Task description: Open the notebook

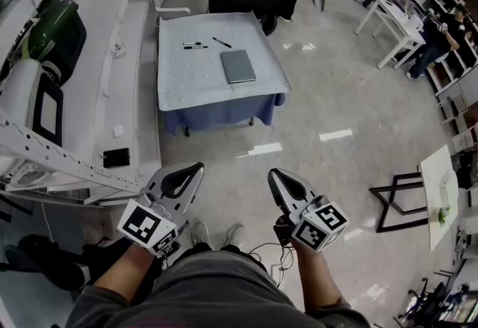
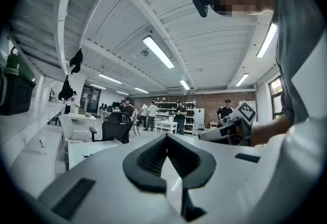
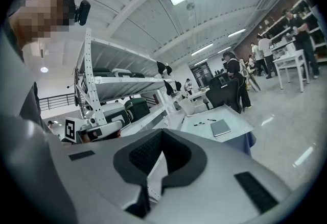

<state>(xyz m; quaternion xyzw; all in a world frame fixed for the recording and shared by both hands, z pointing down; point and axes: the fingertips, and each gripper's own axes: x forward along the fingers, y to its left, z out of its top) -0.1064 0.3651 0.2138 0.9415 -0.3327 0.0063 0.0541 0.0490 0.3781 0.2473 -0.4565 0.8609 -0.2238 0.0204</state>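
The notebook is a thin, grey rectangle with a plain cover (no print or marking can be made out from this far off). It is closed and lies flat, cover up, on the pale cloth of the table, right of the tabletop's middle in the head view. Its long sides run roughly away from the viewer, turned a little off the table's edges. A few pens lie near it on the cloth, farther back, not touching it.
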